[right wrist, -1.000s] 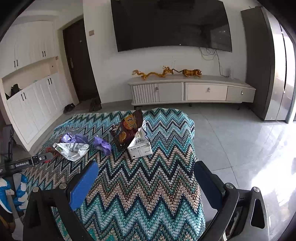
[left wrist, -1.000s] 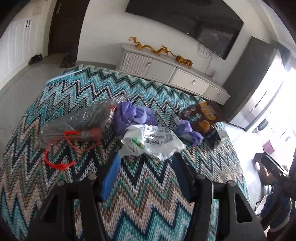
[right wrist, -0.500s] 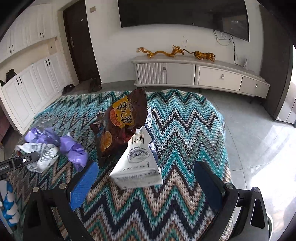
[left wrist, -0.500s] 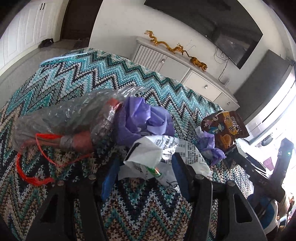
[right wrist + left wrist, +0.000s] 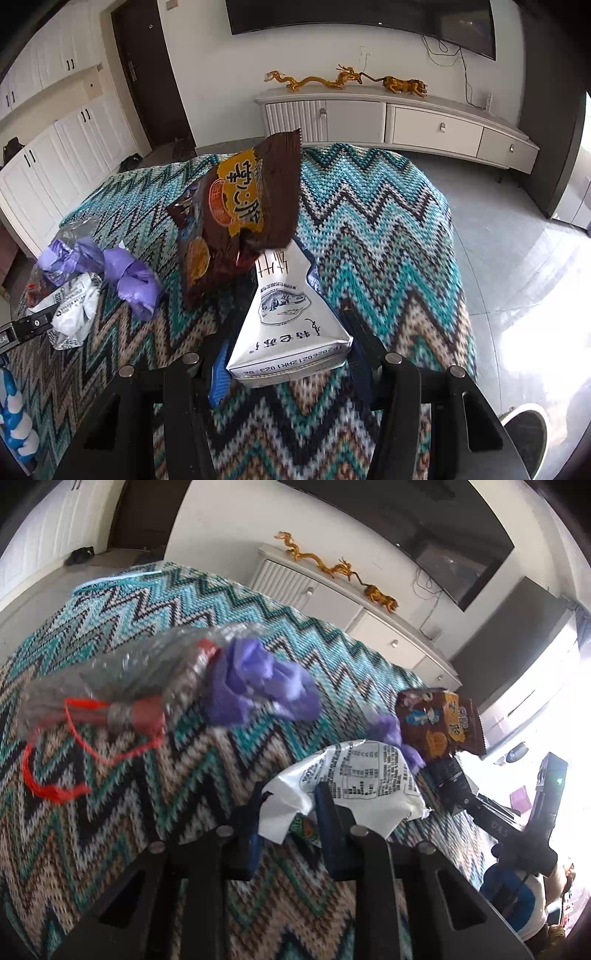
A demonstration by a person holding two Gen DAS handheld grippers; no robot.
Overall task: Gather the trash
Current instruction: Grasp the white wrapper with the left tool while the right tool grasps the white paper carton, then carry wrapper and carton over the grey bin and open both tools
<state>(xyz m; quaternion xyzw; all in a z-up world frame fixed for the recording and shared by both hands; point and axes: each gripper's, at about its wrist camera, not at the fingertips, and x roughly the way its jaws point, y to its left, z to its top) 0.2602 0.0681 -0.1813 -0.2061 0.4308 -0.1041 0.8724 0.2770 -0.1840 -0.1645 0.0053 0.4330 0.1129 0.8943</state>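
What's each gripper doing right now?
Left gripper: jaws just closing, shut on the white wrapper.
Right gripper: jaws just closing, shut on the milk carton.

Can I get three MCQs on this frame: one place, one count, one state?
1. What leans on the white carton?
A. brown snack bag
B. a book
C. a cup

2. How many purple crumpled bags lie on the zigzag cloth?
A. one
B. two
C. four

3. What is between the left gripper jaws?
A. nothing
B. red cord
C. white printed wrapper

Key: A, the brown snack bag rests against the carton's top; B, one purple bag and another show; C, the white printed wrapper is pinched as the jaws have just been closing.
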